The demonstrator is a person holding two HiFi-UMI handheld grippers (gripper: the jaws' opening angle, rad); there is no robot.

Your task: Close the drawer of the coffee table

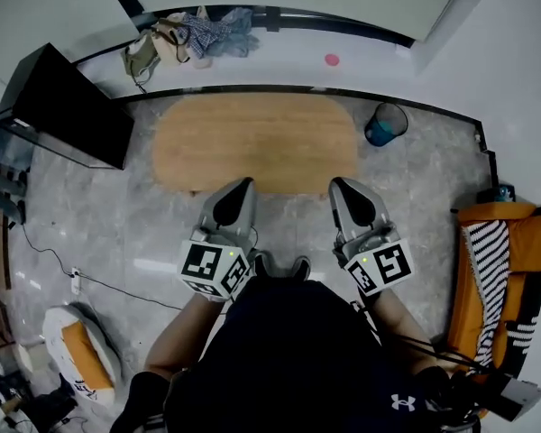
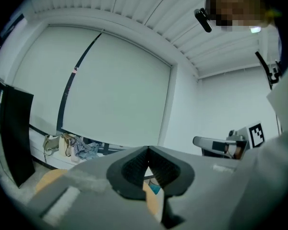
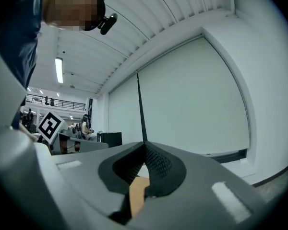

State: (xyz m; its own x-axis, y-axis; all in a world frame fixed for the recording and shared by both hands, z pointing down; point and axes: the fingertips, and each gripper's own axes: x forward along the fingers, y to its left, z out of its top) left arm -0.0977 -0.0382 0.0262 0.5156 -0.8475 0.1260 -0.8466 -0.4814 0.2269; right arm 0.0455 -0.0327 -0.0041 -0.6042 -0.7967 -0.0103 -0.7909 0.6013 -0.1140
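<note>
The coffee table [image 1: 252, 142] has a rounded wooden top and stands on the grey floor ahead of me; no open drawer shows from above. Both grippers are held high, close to my head and above the table's near edge. My left gripper [image 1: 241, 186] is shut with nothing between its jaws. My right gripper [image 1: 341, 186] is also shut and empty. In the left gripper view the left gripper [image 2: 148, 150] points about level at a white wall, with a sliver of table wood [image 2: 154, 202] below it. The right gripper [image 3: 145, 147] likewise faces the wall.
A black cabinet [image 1: 63, 106] stands at the left. A blue bin [image 1: 385, 124] sits by the table's right end. Bags and clothes [image 1: 185, 36] lie along the far wall. An orange chair with striped cloth [image 1: 500, 269] is at the right, and a cable [image 1: 117, 287] crosses the floor.
</note>
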